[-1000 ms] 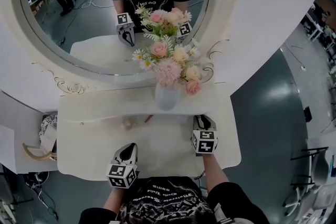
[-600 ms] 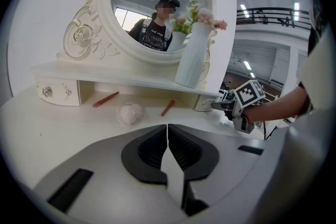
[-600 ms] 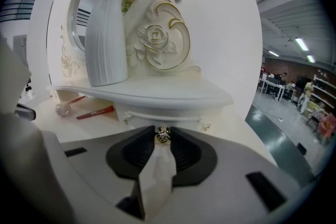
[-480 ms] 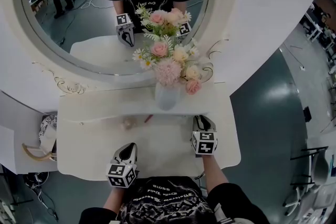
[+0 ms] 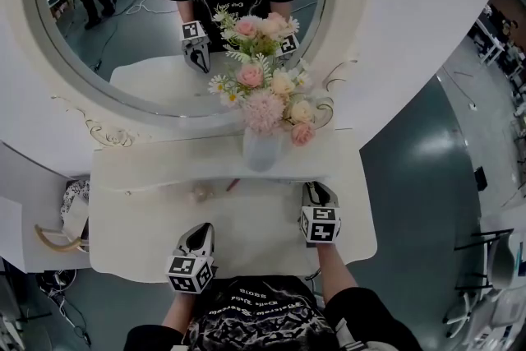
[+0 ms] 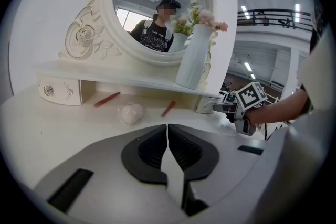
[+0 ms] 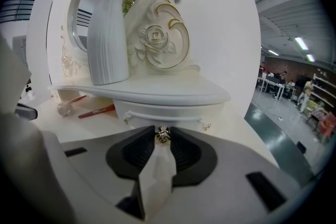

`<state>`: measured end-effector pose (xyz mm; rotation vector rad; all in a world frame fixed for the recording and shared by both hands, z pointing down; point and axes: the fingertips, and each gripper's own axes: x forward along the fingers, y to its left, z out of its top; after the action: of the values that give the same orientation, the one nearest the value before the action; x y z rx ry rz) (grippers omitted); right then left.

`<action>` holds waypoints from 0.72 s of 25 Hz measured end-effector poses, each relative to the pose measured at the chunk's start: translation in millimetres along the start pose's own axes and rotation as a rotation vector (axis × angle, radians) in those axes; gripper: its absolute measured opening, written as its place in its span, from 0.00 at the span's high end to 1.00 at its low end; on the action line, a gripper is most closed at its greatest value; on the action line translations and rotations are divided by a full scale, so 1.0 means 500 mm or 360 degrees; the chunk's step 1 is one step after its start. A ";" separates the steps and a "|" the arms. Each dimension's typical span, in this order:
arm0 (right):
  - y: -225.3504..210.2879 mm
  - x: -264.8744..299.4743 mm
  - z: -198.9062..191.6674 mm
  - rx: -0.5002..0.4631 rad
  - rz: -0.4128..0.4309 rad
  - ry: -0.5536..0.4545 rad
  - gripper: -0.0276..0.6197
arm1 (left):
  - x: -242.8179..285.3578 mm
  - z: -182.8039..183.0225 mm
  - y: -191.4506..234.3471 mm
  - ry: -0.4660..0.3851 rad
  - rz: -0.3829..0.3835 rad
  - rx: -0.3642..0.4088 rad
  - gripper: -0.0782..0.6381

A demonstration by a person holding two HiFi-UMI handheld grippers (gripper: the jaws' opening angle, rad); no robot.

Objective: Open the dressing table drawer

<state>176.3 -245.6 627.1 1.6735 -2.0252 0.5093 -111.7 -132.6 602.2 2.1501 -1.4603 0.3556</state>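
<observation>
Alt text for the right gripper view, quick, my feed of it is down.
The right gripper is closed on the small gold knob of a white drawer under the dressing table's shelf. A tall ribbed white vase stands on that shelf at left, beside the mirror's carved rose frame.

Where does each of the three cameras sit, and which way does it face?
Head view: on the head, looking down at the dressing table; forearms, left gripper, right gripper show.
Left gripper view: behind its shut jaws, facing the mirror.
Right gripper view: jaws gripping the drawer knob.
Both gripper views share the vase.
</observation>
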 end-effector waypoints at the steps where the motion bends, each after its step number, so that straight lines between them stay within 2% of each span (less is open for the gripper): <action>1: 0.000 -0.001 0.000 0.0000 -0.0001 0.0001 0.80 | 0.000 0.000 0.000 0.0000 -0.0001 -0.0001 0.86; 18: 0.002 -0.009 -0.008 -0.0004 -0.0006 0.0016 0.80 | -0.001 0.000 0.001 -0.0005 -0.0006 -0.0014 0.86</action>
<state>176.6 -239.5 627.8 1.6698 -2.0143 0.5127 -112.4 -132.1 602.1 2.1471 -1.4571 0.3438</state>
